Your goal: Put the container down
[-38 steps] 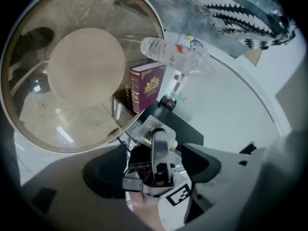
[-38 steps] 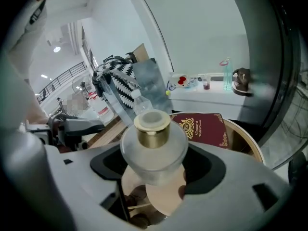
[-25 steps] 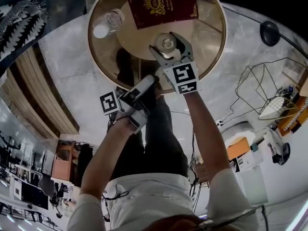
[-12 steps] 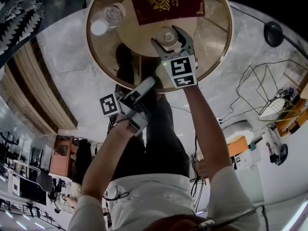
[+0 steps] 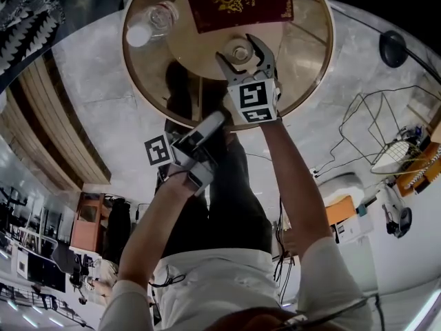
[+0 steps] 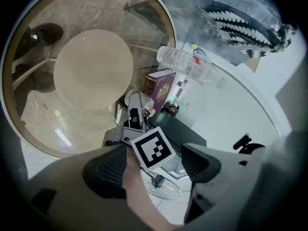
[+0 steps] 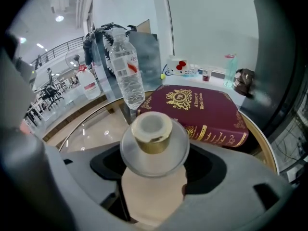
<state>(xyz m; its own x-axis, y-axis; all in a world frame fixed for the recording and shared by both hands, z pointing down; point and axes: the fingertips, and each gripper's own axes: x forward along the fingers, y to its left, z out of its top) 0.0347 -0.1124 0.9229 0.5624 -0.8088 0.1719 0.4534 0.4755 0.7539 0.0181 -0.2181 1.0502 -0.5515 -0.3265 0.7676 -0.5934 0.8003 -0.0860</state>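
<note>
Container [image 7: 152, 131] between the jaws of the right gripper [image 5: 242, 54], both pads pressed to its clear rounded shoulder. Showed a gold cap on top and a pale body lower down, toward the root of the jaws. Stood upright over the glass table [image 5: 306, 61]; could not tell whether its base touched the glass.

Book [image 7: 199, 112], dark red with gilt print, just beyond the jaw tips and a little to their right, flat on the table. Bottle [image 7: 127, 76], clear with a red-marked label, upright beyond the tips to their left, close beside the book's near corner.

Jaws of the left gripper [image 6: 153, 167] wide apart, nothing caught between them. Pointed toward the right gripper: marker cube [image 6: 153, 148] and a forearm [image 6: 139, 191] seen through the gap, ahead of the pads and clear of them. Table, book and bottle farther ahead of those jaws, past the cube. Hung off the table's edge in the head view, behind the right gripper's jaws and well apart from the container.
</note>
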